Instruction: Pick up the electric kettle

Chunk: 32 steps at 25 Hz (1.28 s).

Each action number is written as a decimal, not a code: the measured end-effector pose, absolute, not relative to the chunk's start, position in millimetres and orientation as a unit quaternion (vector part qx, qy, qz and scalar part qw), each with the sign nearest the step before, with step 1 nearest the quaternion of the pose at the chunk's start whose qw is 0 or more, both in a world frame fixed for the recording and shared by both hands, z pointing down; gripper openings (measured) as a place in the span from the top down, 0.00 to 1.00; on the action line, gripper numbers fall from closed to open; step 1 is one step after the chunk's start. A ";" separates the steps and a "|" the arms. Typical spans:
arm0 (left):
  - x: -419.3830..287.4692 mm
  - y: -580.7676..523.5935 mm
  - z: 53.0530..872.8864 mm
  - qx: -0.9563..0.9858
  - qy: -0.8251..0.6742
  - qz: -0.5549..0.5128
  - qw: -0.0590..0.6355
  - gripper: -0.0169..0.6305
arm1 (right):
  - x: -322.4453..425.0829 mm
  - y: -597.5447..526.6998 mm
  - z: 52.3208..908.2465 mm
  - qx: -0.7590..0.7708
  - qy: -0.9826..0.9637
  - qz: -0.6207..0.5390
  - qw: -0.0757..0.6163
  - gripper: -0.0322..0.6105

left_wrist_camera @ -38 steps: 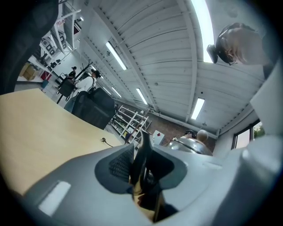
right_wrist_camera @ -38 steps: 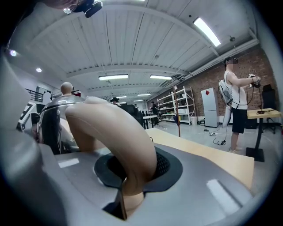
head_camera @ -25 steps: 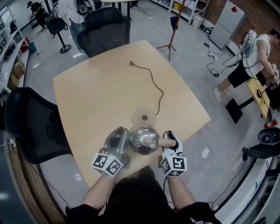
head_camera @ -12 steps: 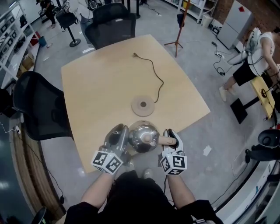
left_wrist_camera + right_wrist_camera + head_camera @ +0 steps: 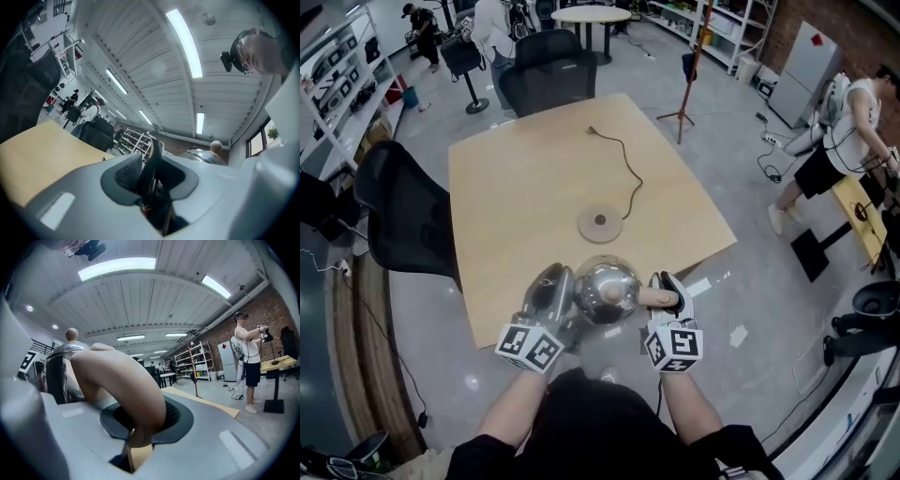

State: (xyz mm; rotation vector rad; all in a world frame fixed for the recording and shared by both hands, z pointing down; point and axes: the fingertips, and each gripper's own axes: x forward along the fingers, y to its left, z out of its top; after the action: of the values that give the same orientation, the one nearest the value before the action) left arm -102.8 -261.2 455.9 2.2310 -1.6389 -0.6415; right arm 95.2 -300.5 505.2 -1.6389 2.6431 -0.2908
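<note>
**Kettle off its base — left grip is the weak spot**

The electric kettle (image 5: 607,292) hangs in the air between both grippers. In the head view it sits right over the near edge of the table (image 5: 516,187), well apart from its round base (image 5: 600,225).

Right gripper (image 5: 664,292): fingers pinching the tan handle (image 5: 126,380). The handle fills the gap and the hold looks solid.

Left gripper (image 5: 565,292): fingers pinching a thin dark edge on the side opposite the handle. Spout lip is my guess, can't confirm.

Risks as I see them:
- The left pinch is on a narrow, probably slick metal edge. If it slips, the kettle swings on the handle and tips.
- Two hands hold one rigid body — if they drift apart or twist out of step, one grip gets pried off.
- At the table edge, a drop goes to the floor (image 5: 750,281), not the table.
- Can't tell if there's water inside. A tilt could spill it.

The cord (image 5: 630,178) runs to the base only, so I expect no snag there.
</note>
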 end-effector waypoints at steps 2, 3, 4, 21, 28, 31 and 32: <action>-102.0 -255.6 454.6 0.773 -0.575 -0.224 0.149 0.85 | 96.3 -294.9 504.6 -0.524 0.846 -0.097 0.010 0.86; -102.1 -253.6 454.1 0.772 -0.576 -0.224 0.148 0.85 | 96.6 -292.8 504.1 -0.525 0.845 -0.099 0.011 0.86; -102.2 -252.3 453.6 0.771 -0.577 -0.225 0.147 0.85 | 96.9 -291.6 503.3 -0.526 0.845 -0.101 0.013 0.86; -102.0 -257.1 443.4 0.772 -0.575 -0.241 0.126 0.85 | 96.9 -302.4 488.9 -0.526 0.846 -0.084 0.033 0.85; -108.2 -278.1 437.3 0.773 -0.572 -0.245 0.124 0.85 | 91.6 -322.0 482.7 -0.531 0.843 -0.079 0.035 0.85; -118.2 -286.6 430.6 0.774 -0.570 -0.250 0.116 0.85 | 81.3 -330.5 477.9 -0.529 0.844 -0.073 0.039 0.85; -120.8 -288.7 429.1 0.774 -0.570 -0.252 0.113 0.85 | 78.5 -332.4 476.9 -0.528 0.845 -0.072 0.039 0.85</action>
State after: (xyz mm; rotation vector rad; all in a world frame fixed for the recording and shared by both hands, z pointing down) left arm -120.8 -288.7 429.1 2.2712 -1.6715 -0.7386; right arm 78.5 -332.4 476.9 -1.6189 2.5918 -0.2200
